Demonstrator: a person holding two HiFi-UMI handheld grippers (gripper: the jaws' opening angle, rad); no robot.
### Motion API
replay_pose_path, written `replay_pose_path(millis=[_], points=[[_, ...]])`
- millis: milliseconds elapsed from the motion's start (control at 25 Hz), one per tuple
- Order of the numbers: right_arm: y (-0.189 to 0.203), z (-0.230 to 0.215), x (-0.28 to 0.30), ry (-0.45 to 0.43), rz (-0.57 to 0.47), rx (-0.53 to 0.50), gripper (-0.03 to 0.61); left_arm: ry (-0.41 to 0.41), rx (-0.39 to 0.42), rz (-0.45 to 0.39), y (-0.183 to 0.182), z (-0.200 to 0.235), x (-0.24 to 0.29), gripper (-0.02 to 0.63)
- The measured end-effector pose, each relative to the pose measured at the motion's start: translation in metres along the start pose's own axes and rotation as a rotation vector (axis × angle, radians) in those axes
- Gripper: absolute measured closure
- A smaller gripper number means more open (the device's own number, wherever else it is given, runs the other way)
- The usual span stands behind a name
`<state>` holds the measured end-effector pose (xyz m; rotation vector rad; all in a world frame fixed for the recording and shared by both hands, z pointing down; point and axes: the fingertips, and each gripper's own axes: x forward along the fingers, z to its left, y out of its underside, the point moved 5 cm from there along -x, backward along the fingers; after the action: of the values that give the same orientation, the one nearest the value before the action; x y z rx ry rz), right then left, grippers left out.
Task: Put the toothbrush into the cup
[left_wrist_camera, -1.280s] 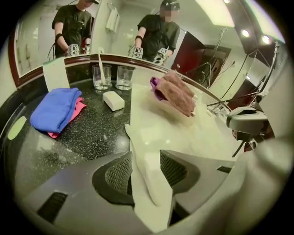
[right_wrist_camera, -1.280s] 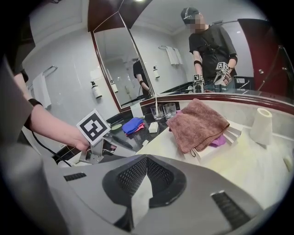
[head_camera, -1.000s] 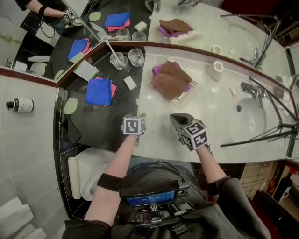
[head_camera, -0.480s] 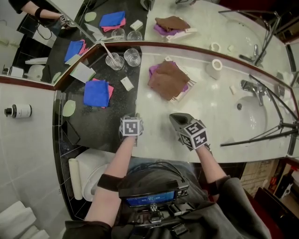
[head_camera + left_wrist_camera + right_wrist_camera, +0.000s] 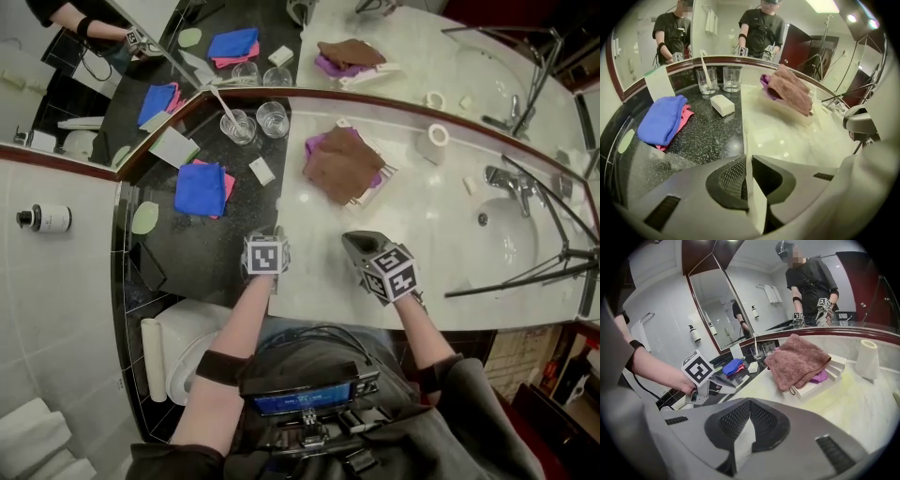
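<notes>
Left hand-held gripper (image 5: 746, 161): jaws had just been closing, pinched on the white toothbrush (image 5: 755, 201) over the desk (image 5: 422, 216); right hand-held gripper (image 5: 749, 404) was closed, empty, alongside.

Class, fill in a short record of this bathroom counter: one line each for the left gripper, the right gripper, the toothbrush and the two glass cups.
Left gripper: jaws have just been closing; shut on the toothbrush
Right gripper: shut, nothing held
Toothbrush: white, between the left jaws, pointing toward the cups
Occupied cup: by the mirror, holds a white stick-like item
Empty cup: beside the occupied one, nothing inside
</notes>
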<state>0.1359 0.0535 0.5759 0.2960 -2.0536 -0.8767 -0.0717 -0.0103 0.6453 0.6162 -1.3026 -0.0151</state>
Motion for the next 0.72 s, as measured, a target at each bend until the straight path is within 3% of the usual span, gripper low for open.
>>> replay_pose_path(millis=[200, 440, 720], points=[[-0.01, 0.01, 0.003, -0.02, -0.008, -0.029, 0.563, -0.004, 0.007, -0.102, -0.021, 0.01, -0.025, 0.574], [-0.023, 0.027, 0.006, -0.052, -0.02, -0.07, 0.564, 0.031, 0.031, -0.301, -0.048, 0.015, -0.071, 0.574], [-0.038, 0.042, 0.011, -0.082, -0.036, -0.115, 0.564, 0.057, -0.038, -0.486, -0.056, 0.028, -0.128, 0.574]])
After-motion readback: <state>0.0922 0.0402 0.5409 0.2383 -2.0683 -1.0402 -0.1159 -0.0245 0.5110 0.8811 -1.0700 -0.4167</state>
